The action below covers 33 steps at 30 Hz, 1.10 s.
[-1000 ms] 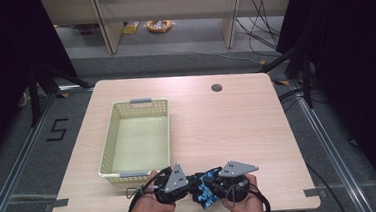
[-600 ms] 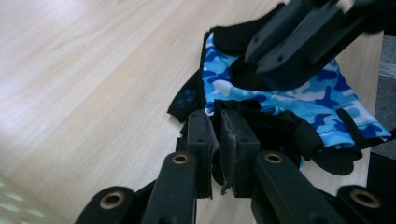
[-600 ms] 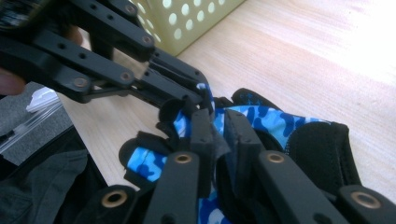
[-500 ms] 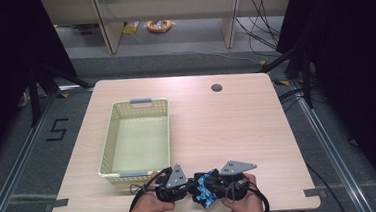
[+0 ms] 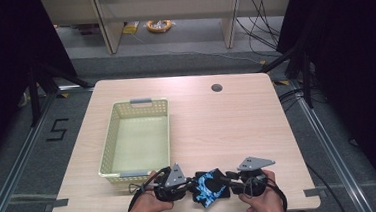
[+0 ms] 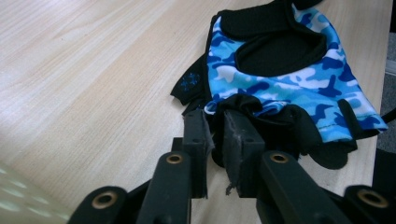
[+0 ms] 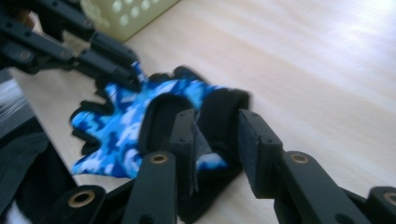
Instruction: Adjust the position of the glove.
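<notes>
Clearly the glove [image 5: 210, 185] is lying limp at the desk's [image 5: 237, 127] near edge: soft, light fabric. Left gripper [image 6: 215, 126] jaws nearly closed, pinching its finger end; right gripper [image 7: 215, 135] jaws, just opening, are straddling the cuff w/o pressing it. Best hold: cuff hem.

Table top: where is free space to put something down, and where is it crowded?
Free: the table right of the basket, from the round hole toward the near edge. Crowded: the near edge, where the left gripper, glove and right gripper meet.
</notes>
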Tool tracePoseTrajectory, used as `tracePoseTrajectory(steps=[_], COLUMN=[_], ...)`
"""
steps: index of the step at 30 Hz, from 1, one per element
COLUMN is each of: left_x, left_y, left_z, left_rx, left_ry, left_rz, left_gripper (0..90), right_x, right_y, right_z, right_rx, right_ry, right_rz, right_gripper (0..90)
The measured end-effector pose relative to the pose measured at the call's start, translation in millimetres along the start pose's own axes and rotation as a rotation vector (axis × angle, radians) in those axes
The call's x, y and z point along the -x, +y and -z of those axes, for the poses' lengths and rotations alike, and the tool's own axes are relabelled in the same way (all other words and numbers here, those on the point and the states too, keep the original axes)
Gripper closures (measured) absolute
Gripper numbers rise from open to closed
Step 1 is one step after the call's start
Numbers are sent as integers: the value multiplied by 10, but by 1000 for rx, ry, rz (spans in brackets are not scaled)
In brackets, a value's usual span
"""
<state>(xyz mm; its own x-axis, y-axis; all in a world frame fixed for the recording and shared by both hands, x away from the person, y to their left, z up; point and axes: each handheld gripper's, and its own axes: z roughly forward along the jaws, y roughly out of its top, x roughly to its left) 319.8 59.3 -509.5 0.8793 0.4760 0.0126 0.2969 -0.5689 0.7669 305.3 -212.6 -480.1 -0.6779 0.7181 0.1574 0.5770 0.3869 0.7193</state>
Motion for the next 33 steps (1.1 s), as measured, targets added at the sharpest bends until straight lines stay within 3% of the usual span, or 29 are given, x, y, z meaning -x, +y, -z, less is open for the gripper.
tracePoseTrajectory(steps=[1,3,4,5,7,8,13,14,15,16,17,19,21,22,24,26,27,29,33], left_x=[24,0,34,34,37,46,78,65,69,70,43,34,2,0,-33,-45,-54,-38,2], left_y=[-4,7,0,6,18,15,70,90,119,144,178,235,293,313,358,388,403,393,336], left_z=[-5,16,7,8,23,22,79,105,128,135,170,200,235,223,208,172,162,109,115], left_rx=[16,-11,4,9,11,17,47,40,49,78,71,100,98,119,115,113,100,106,93], left_ry=[1,-5,14,9,18,15,17,20,22,29,36,35,38,47,63,66,60,59,37], left_rz=[12,-37,-12,-20,-41,-22,-7,-34,-17,-4,-36,1,5,14,2,12,-2,19,28], left_gripper=[796,812,820,830,841,848,865,872,874,875,875,879,882,882,885,886,885,873,832], right_x=[-21,-17,-11,5,39,54,44,1,13,-11,-11,-39,-81,-67,-102,-70,-94,-115,-67], right_y=[0,4,2,-18,-13,-19,-7,-9,-10,-22,-25,-40,-58,-71,-99,-142,-165,-233,-336], right_z=[-20,-86,-118,-189,-176,-166,-26,7,46,63,89,123,158,150,166,137,130,103,45], right_rx=[-13,-41,-55,-33,-84,-64,8,19,36,83,94,115,148,167,181,197,184,182,162], right_ry=[7,5,9,19,29,44,96,123,109,133,138,149,167,166,150,128,136,124,81], right_rz=[-6,10,-2,-36,-51,-60,-98,-154,-134,-171,-168,-196,-256,-243,-290,-271,-309,-356,-327], right_gripper=[687,687,696,716,773,837,859,859,859,860,859,860,860,860,860,860,859,856,824])
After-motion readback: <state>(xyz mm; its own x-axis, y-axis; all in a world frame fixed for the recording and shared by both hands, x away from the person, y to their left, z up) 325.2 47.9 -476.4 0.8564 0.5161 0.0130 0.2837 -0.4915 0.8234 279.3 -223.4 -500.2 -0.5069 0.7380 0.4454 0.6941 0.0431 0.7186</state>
